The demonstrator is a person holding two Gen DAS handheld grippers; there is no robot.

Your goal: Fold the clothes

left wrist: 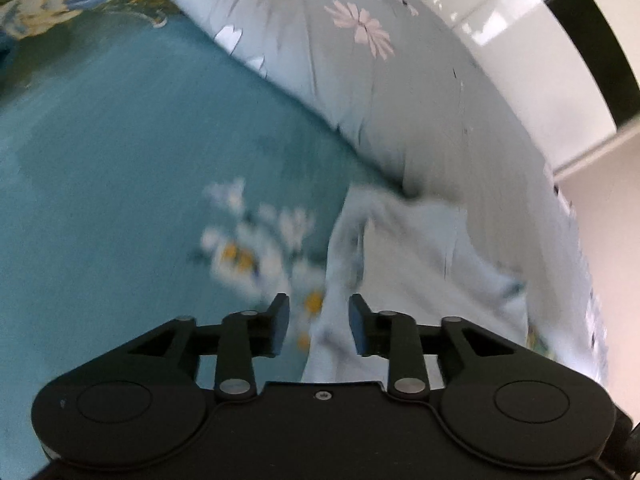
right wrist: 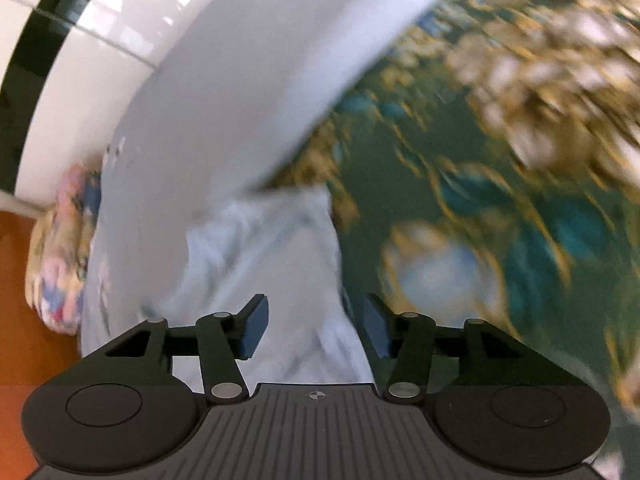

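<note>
A pale blue-white garment (left wrist: 420, 264) lies crumpled on a teal flowered bedspread (left wrist: 120, 168), up against a grey flowered duvet (left wrist: 380, 80). My left gripper (left wrist: 319, 320) hovers above the garment's left edge, jaws apart, nothing pressed between the pads. In the right wrist view the same pale garment (right wrist: 272, 256) lies below my right gripper (right wrist: 314, 322). Its jaws stand apart over the cloth's right edge and the pads hold nothing. Both views are blurred by motion.
The grey duvet (right wrist: 208, 100) forms a bulky ridge along the bed's far side. A colourful flowered bundle (right wrist: 60, 256) sits at its left end, above an orange floor (right wrist: 20, 280). Glossy white wall panels (left wrist: 540, 60) stand behind. The green-gold flowered bedspread (right wrist: 500, 160) spreads to the right.
</note>
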